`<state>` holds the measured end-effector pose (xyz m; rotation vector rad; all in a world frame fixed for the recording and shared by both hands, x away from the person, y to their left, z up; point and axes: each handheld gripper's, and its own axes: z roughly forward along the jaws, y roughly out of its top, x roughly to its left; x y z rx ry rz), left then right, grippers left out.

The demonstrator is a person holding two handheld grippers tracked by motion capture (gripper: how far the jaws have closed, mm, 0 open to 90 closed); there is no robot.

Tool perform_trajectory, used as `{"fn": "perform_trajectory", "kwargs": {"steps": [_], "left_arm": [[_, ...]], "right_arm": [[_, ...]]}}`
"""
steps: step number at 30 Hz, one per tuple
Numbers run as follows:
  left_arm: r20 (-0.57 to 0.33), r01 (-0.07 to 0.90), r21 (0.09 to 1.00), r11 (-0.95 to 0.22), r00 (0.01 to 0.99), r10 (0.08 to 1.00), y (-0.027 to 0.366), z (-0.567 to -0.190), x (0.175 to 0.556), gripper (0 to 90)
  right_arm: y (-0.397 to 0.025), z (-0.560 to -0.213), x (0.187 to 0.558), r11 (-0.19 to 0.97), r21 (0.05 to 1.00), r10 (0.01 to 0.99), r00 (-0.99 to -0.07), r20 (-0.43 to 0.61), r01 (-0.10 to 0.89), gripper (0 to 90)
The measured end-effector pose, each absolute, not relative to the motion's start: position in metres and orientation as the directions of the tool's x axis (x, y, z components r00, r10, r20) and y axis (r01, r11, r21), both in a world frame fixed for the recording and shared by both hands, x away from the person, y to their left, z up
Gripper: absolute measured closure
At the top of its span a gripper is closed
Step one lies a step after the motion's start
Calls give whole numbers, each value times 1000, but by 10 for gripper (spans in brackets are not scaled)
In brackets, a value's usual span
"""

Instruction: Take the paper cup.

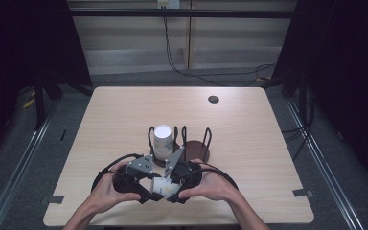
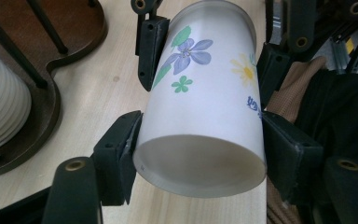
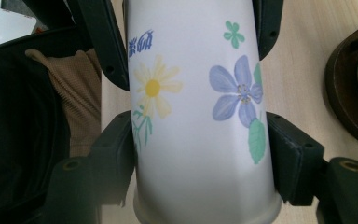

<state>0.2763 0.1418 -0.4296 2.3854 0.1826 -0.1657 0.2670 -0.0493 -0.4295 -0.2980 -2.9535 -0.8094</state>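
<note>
Broadly, the light wooden bench (image 1: 249, 143) carries everything, and both grippers sit low over its near edge, facing each other. Just beyond the grippers stands a dark wooden rack (image 1: 195, 148) with thin black upright rods, one bay of it holding a stack of white paper cups (image 1: 163, 139) that rises above the rods; in the left gripper view that ribbed stack lies off to the left of the jaws, on the rack's brown base. The left gripper (image 1: 133, 184) and the right gripper (image 1: 182, 182) meet on a single flowered paper cup (image 1: 162, 187), which lies on its side between them, just above the bench top. In the left gripper view the jaws are clamped on the cup (image 2: 205, 107) near its base end, with the other gripper's jaws pressing it farther along. In the right gripper view the jaws are closed against the cup's (image 3: 196, 116) wall, near its rolled rim, where a yellow daisy and a blue flower are printed.
</note>
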Motion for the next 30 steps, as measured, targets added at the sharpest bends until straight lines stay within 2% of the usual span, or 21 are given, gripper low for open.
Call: {"fn": "perform_trajectory", "kwargs": {"steps": [20,21,30], "left_arm": [[-202,215,688,-693,974,102,148,-427,279,361],[-195,211,688,-694,975,103,149,-426,279,360],[-191,217,703,-677,975,115,149,-427,278,358]], "right_arm": [[-63,-425,273,782,579,194,-973,126,231,191],[-64,-424,273,769,591,205,-969,135,245,147],[-69,-421,274,739,626,221,-968,120,246,152]]}}
